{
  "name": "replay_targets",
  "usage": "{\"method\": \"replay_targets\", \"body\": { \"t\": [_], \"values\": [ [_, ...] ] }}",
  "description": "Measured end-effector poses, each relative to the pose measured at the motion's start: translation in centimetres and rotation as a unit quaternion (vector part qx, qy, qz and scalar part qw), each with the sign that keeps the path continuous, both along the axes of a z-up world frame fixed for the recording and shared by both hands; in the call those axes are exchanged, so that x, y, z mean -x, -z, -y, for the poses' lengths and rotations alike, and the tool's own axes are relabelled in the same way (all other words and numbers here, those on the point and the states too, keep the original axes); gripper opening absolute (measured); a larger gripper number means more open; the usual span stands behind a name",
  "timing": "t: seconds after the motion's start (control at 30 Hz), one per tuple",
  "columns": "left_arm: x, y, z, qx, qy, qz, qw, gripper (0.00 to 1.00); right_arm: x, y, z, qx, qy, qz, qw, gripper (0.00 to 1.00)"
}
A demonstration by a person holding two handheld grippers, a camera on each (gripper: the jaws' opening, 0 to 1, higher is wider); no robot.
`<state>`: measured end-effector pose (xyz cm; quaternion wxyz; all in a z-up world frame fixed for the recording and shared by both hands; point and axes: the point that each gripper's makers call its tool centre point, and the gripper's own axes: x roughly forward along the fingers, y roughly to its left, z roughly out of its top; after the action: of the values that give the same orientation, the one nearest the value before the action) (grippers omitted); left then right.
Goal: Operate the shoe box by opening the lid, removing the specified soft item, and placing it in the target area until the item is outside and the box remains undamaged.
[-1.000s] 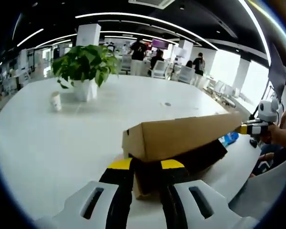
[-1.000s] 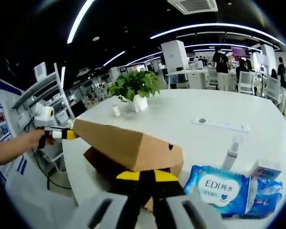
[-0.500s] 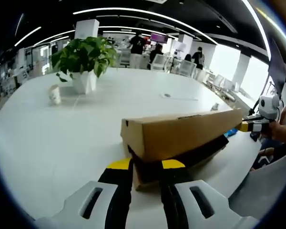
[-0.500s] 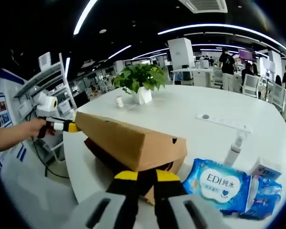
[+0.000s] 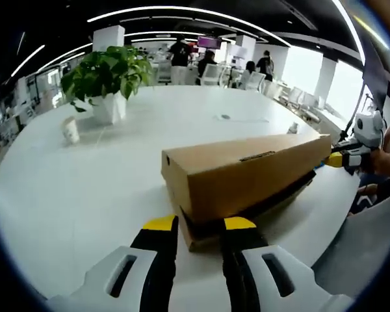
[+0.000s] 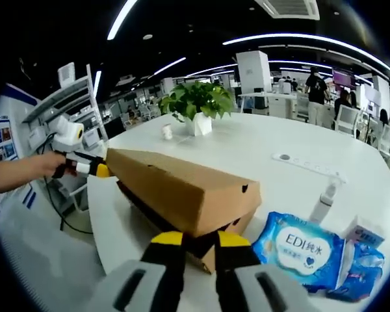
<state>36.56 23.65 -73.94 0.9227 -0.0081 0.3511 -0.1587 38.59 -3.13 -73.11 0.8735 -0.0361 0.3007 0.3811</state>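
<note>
Left gripper: jaws stand a narrow way apart at the near short end of the shoe box, yellow tips level with the gap between lid and base; whether they pinch the cardboard I cannot tell.
Right gripper: set the same way at the opposite short end of the box, jaws slightly parted on either side of the lower corner; actual grip cannot be made out.
Lid: brown cardboard, lifted a little off the base, with a dark slit along the long side.
Box contents: inside is dark; nothing can be made out through the gap.
Table edge: the box lies on the white table close to its rim on the person's side, one long side running near that rim.
Open room: wide bare tabletop stretches beyond the box toward the potted plant and a small cup, both well apart from it.
Crowded side: a blue wet-wipe pack lies just beside the box, with a small spray bottle behind it.
</note>
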Motion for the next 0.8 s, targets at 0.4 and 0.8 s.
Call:
{"method": "replay_targets", "body": {
  "t": [0.4, 0.8],
  "values": [
    [1.1, 1.4, 0.5, -0.015, 0.017, -0.012, 0.9997, 0.28, 0.7, 1.7, -0.1, 0.027, -0.012, 0.000, 0.9996, 0.15],
    [0.9, 3.5, 0.8, -0.018, 0.030, -0.022, 0.9991, 0.29, 1.3, 3.4, -0.2, 0.050, -0.023, -0.004, 0.9985, 0.16]
  ]
}}
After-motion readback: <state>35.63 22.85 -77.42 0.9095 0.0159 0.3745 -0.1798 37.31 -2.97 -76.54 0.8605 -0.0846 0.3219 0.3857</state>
